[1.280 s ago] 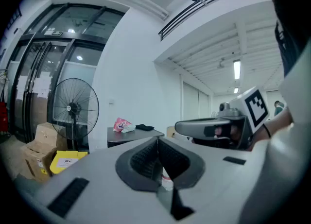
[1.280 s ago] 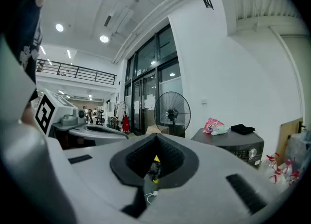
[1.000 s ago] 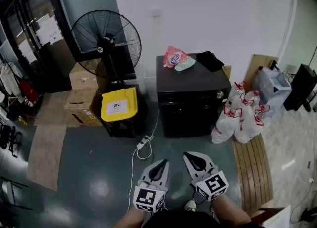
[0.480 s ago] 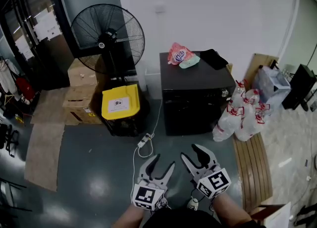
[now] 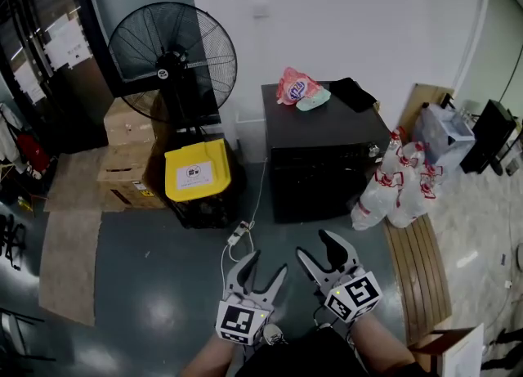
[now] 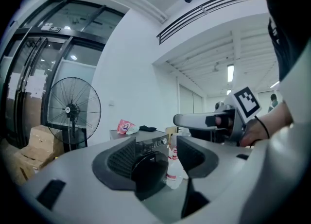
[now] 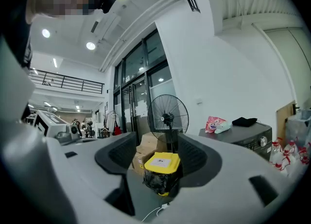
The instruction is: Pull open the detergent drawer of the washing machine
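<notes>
The black washing machine (image 5: 323,167) stands against the white wall, a good way ahead of both grippers. Its top front panel (image 5: 320,153) is dark, with a knob (image 5: 372,153) at the right; I cannot make out the drawer. My left gripper (image 5: 256,267) is held low over the floor, its jaws opening with nothing between them. In the left gripper view the machine (image 6: 151,146) shows through that gripper's (image 6: 155,152) gap. My right gripper (image 5: 319,250) is beside it, its jaws also opening and empty. The right gripper (image 7: 155,155) points at a yellow-lidded bin (image 7: 161,162), with the machine (image 7: 250,138) off to the right.
A pedestal fan (image 5: 172,56), the yellow-lidded bin (image 5: 196,175) and cardboard boxes (image 5: 131,150) stand left of the machine. Bundled plastic bottles (image 5: 396,191) and wooden boards (image 5: 417,273) lie to its right. A power strip (image 5: 238,236) with cable lies on the floor ahead. A pink bag (image 5: 296,89) and black cloth (image 5: 353,94) rest on top.
Both grippers were shut a second ago and now stand open. Both have moved forward over the floor toward the washing machine.
</notes>
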